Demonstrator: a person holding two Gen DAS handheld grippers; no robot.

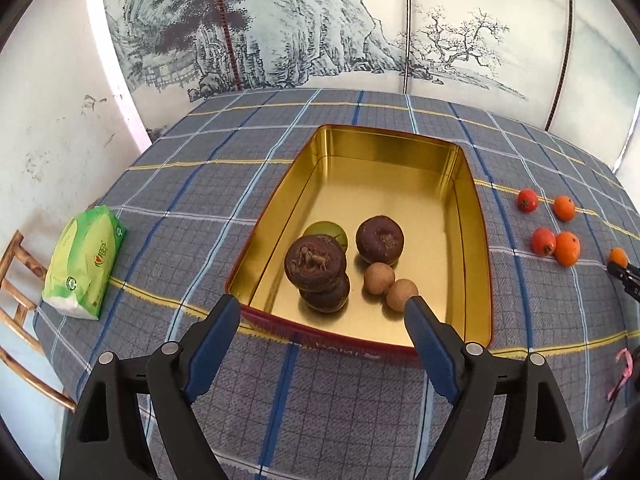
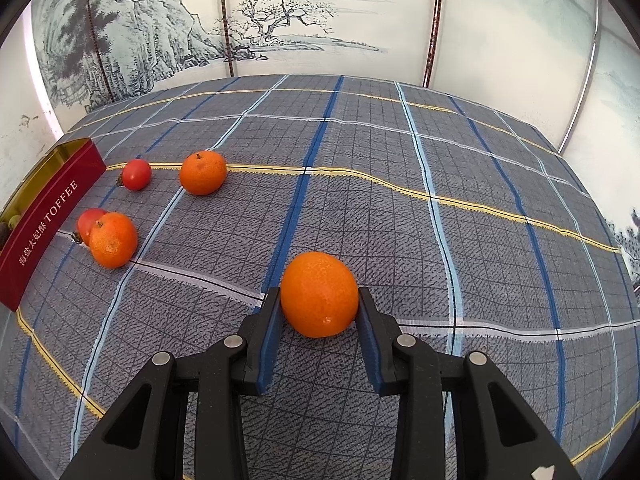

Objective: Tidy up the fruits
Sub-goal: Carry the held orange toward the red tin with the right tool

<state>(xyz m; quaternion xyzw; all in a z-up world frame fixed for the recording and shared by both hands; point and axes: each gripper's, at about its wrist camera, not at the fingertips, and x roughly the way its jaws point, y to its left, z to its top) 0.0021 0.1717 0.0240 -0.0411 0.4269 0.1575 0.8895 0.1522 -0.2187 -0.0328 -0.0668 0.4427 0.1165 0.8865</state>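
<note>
A gold-lined red tin [image 1: 472,208] lies on the plaid cloth. It holds three dark purple fruits, one [image 1: 315,262] stacked on another [image 1: 326,298] and the third [image 1: 379,240] apart. A green fruit [image 1: 332,230] and two tan round fruits [image 1: 378,278] are also inside. My left gripper [image 1: 322,301] hovers open over the tin's near edge, gripping nothing. My right gripper [image 2: 319,294] is shut on an orange [image 2: 320,280] resting on the cloth. Two more oranges [image 2: 202,172] [image 2: 113,239] and two red fruits [image 2: 136,174] [image 2: 90,220] lie between it and the tin [image 2: 52,216].
A green tissue pack [image 1: 86,262] lies at the table's left edge, above a wooden chair [image 1: 16,280]. A painted screen [image 1: 280,40] stands behind the table. A pink strap [image 1: 622,372] hangs at the right edge. Bare plaid cloth [image 2: 480,200] stretches right of the orange.
</note>
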